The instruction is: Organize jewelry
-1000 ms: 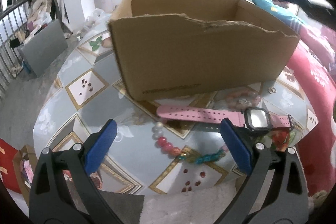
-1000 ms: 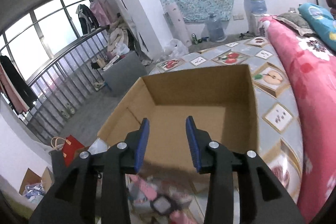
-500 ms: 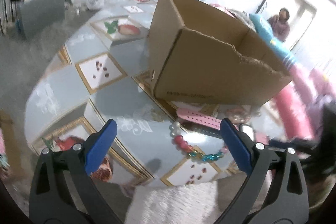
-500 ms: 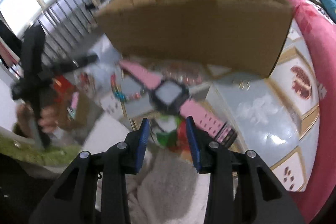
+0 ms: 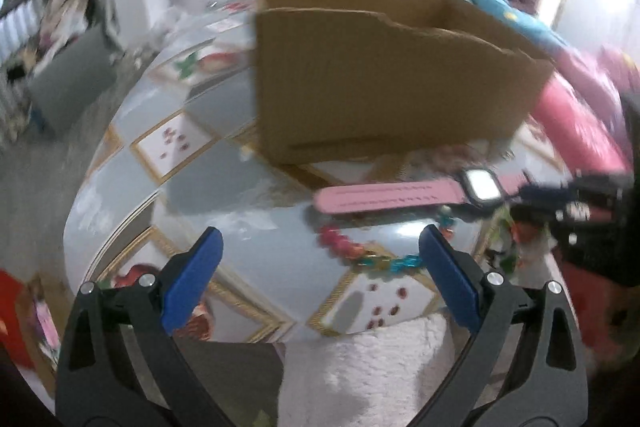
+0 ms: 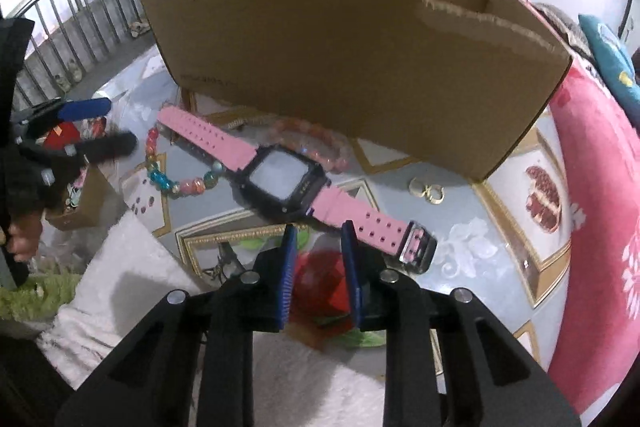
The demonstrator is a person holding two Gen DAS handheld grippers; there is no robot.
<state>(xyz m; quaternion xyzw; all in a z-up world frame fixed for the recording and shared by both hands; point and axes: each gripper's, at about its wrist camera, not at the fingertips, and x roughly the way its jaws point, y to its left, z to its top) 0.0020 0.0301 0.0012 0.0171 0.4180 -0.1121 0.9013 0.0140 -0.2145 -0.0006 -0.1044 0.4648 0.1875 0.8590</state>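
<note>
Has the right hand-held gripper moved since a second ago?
Yes. The right hand-held gripper dropped from above the cardboard box to the table before it, jaws closing, empty, just short of the pink watch.

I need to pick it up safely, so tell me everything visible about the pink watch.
The pink watch lies flat and unbuckled on the patterned table, before the cardboard box. It has a square black case, pale blank screen, a perforated rubbery-looking strap and a dark buckle. One strap lies over a bead bracelet. Nothing grips it.
</note>
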